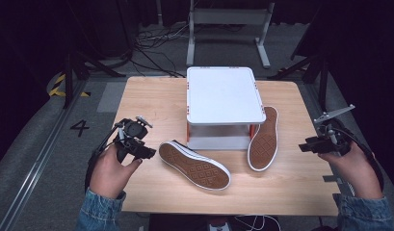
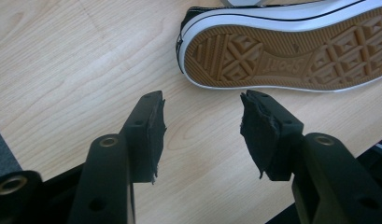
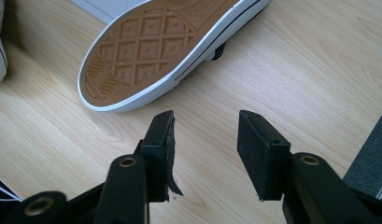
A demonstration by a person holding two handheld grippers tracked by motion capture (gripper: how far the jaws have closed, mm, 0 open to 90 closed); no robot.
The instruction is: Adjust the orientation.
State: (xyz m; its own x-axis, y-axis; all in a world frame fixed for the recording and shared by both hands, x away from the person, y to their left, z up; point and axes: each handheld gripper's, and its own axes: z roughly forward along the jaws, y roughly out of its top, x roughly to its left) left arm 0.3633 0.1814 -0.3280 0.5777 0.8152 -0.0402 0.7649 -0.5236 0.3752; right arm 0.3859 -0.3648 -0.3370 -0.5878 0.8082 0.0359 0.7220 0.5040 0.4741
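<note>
Two black sneakers lie sole-up on the wooden table, showing brown patterned soles with white rims. The left sneaker lies in front of the white stand; my left gripper hovers just left of its end, open, with nothing between its jaws. The right sneaker leans against the stand's right side. My right gripper is held open at the table's right edge, a short way from that sneaker, empty.
A white two-tier stand with orange legs stands at the table's centre back. Beyond the table, a metal frame and cables lie on the grey floor. Bare wood lies along the table's front and to the left and right.
</note>
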